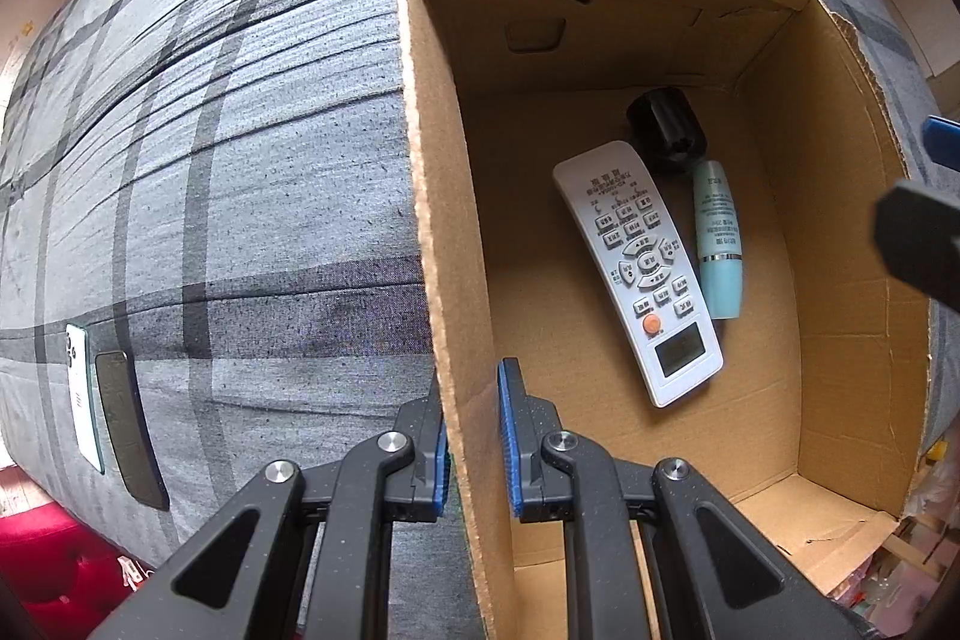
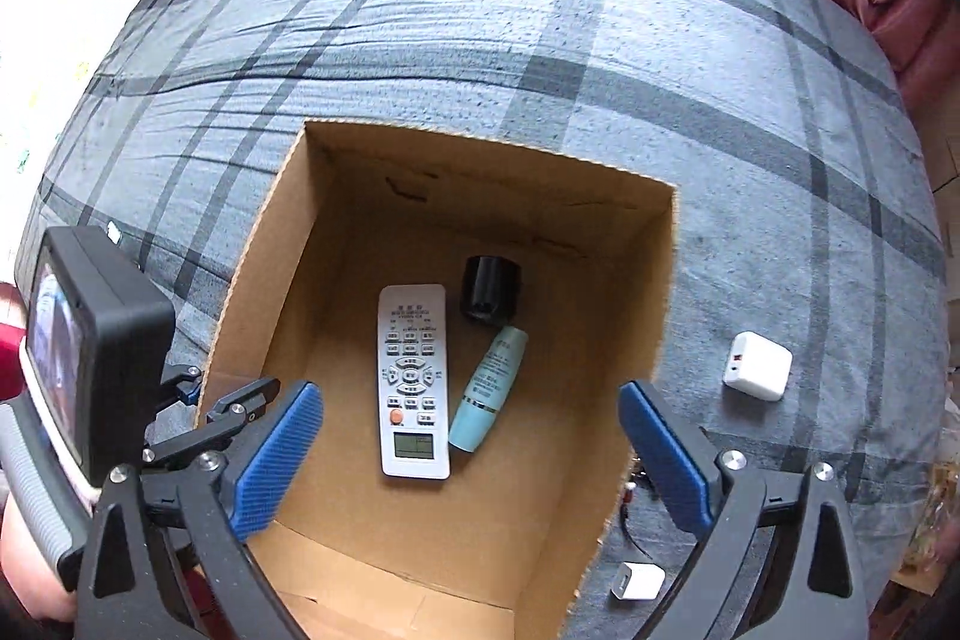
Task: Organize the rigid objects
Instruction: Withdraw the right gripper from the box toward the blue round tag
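An open cardboard box (image 1: 447,244) (image 2: 642,292) stands on a grey plaid bed. On its floor lie a white remote (image 1: 639,274) (image 2: 413,376), a teal bottle (image 1: 718,244) (image 2: 489,391) and a black cylinder (image 1: 665,127) (image 2: 489,289), close together. My left gripper (image 1: 474,451) points straight down and is shut on the box's left wall, one blue pad on each side of the cardboard. My right gripper (image 2: 471,394) hangs above the box with its jaws wide open and nothing between them. One of its blue pads shows at the right edge of the left wrist view.
Left of the box, a white phone (image 1: 84,394) and a dark phone (image 1: 129,430) lie on the sheet. Right of the box are a white charger block (image 2: 757,367) and a small white adapter (image 2: 637,580) with a cable. A wall and red cushions border the bed.
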`<state>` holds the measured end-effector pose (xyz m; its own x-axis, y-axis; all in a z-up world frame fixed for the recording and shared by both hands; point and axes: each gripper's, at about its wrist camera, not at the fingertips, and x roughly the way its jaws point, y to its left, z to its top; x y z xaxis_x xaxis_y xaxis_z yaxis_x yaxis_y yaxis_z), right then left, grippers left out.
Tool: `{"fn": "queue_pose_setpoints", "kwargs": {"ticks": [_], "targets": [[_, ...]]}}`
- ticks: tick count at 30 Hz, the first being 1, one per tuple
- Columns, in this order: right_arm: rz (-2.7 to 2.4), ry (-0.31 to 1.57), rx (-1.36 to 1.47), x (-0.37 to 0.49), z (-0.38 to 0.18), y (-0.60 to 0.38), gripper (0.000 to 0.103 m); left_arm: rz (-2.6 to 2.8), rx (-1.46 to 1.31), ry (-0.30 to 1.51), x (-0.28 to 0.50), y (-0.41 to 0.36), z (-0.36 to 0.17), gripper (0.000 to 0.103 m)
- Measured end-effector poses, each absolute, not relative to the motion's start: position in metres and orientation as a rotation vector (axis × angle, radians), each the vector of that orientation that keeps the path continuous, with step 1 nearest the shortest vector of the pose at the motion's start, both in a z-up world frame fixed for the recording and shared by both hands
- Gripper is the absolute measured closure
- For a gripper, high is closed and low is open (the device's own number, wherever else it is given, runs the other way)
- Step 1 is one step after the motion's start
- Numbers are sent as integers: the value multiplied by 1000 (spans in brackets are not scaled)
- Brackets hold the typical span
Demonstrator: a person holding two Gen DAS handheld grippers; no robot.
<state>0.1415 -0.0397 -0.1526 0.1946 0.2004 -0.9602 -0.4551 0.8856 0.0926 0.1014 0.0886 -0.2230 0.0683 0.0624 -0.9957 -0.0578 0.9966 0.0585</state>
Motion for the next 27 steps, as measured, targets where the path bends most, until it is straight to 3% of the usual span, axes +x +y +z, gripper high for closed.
{"fn": "queue_pose_setpoints", "kwargs": {"ticks": [14, 27], "targets": [[291, 1272, -135, 139, -120, -125, 0, 85, 9, 1494, 100, 89, -223, 88], [95, 1331, -50, 117, -150, -215, 0, 78, 26, 1491, 100, 86, -221, 88]]}}
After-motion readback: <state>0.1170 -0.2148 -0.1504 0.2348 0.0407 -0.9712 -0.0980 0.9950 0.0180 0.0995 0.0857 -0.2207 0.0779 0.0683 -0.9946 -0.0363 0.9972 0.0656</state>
